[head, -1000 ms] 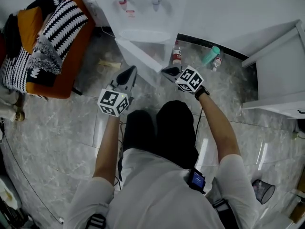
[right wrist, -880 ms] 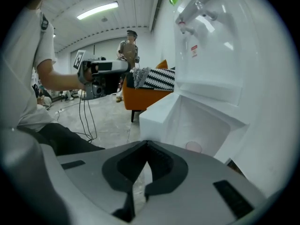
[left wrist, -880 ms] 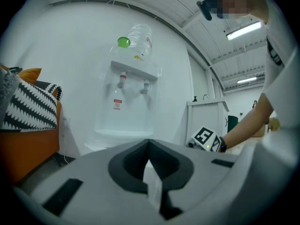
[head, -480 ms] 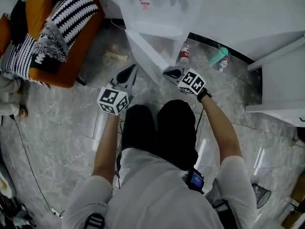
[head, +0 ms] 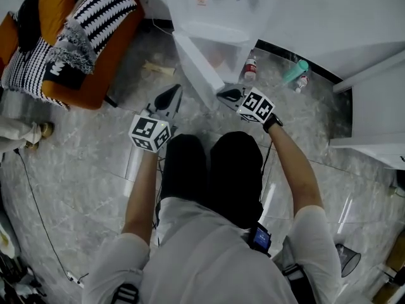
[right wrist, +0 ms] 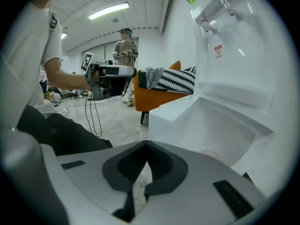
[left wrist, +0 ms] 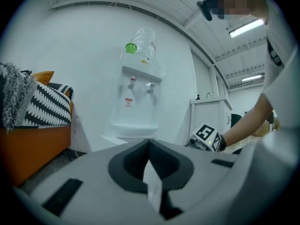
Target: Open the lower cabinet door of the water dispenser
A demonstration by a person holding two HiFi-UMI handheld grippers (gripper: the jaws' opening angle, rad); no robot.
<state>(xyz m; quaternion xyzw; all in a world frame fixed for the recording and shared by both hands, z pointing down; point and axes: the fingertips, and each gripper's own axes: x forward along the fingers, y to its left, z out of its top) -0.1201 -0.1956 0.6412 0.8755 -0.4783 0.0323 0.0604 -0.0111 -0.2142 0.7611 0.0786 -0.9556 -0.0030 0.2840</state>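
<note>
The white lower cabinet door [head: 199, 68] of the white floor-standing water dispenser [head: 221, 5] stands open, angled out from the unit's foot towards us across the grey marble-tiled floor [head: 76, 170]. We see its moulded inner face from the right gripper view.

Our right tongs [head: 224, 95] sit just beside the door's free edge, their jaws closed together with nothing between them; whether they touch the door we cannot tell. Our left tongs [head: 172, 94] hang on the other side of the door, near it but apart, jaws likewise closed tip to tip and empty, pointing at the dispenser's front.

An upturned clear water bottle with a green cap [left wrist: 143, 43] crowns the dispenser, above its two taps.

On the floor to the right of the dispenser stand a small clear plastic bottle with a red label [head: 250, 69] and a teal bottle [head: 296, 70] lying tilted by the wall. Further right is a white cabinet [head: 373, 106]. To the left stands an orange armchair [head: 95, 75] piled with black-and-white zigzag cushions [head: 104, 11].
</note>
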